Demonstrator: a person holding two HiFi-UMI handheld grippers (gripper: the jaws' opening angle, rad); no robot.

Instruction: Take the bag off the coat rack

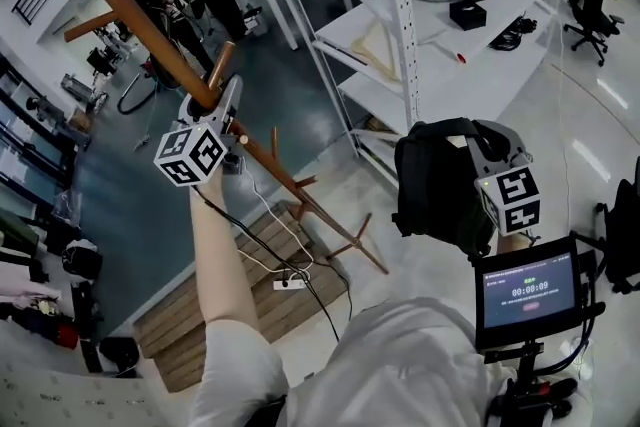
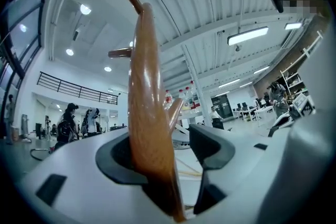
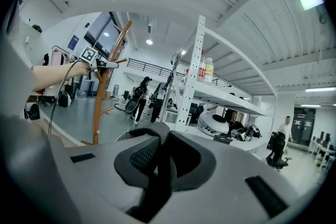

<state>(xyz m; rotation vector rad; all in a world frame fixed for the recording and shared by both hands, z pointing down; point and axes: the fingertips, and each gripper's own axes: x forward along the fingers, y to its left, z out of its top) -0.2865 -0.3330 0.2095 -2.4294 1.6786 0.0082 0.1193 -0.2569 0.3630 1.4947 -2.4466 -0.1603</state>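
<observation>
Black bag (image 1: 440,185) hangs by its strap (image 3: 156,181) from the clamped right gripper (image 3: 163,149), clear to the right of the coat rack (image 1: 150,32); the left gripper (image 2: 176,152), jaws wide, straddles its pole (image 2: 149,113).

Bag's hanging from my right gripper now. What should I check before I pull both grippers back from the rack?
1. The bag is clear of the coat rack: ok.
2. The right gripper is shut on the strap: ok.
3. The left gripper is loose on the rack: ok, jaws apart, pole between them against one pad.
4. The rack's feet are on the floor: ok.
5. The rack will stand steady unsupported: cannot tell.
</observation>
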